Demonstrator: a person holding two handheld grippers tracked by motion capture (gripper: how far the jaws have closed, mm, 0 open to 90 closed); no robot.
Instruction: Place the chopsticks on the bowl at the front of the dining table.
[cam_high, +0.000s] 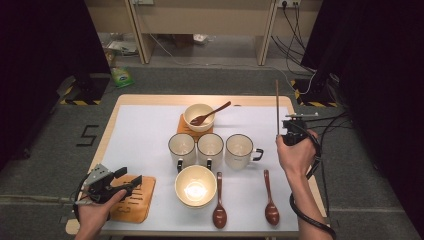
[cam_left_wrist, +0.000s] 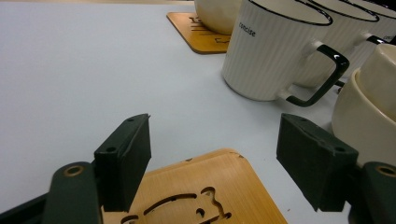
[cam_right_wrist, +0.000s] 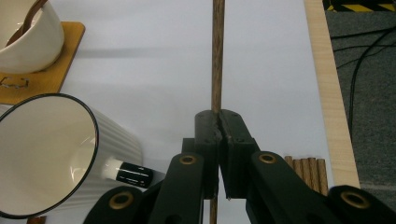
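One chopstick (cam_right_wrist: 217, 56) clamped in right hand-held gripper (cam_right_wrist: 218, 122), left hand-held gripper (cam_left_wrist: 212, 161) released; three mugs (cam_high: 210, 147), two bowls (cam_high: 195, 186).

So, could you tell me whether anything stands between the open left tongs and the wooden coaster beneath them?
Nothing visible does. The left tongs hang open right over the near corner of the wooden coaster, with only bare table ahead. The nearest mug and the cream bowl stand off to the side, apart from the coaster.

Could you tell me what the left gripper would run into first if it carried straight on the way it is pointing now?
Probably the nearest white mug: the open left gripper points over the wooden coaster toward it, though depth is unclear.
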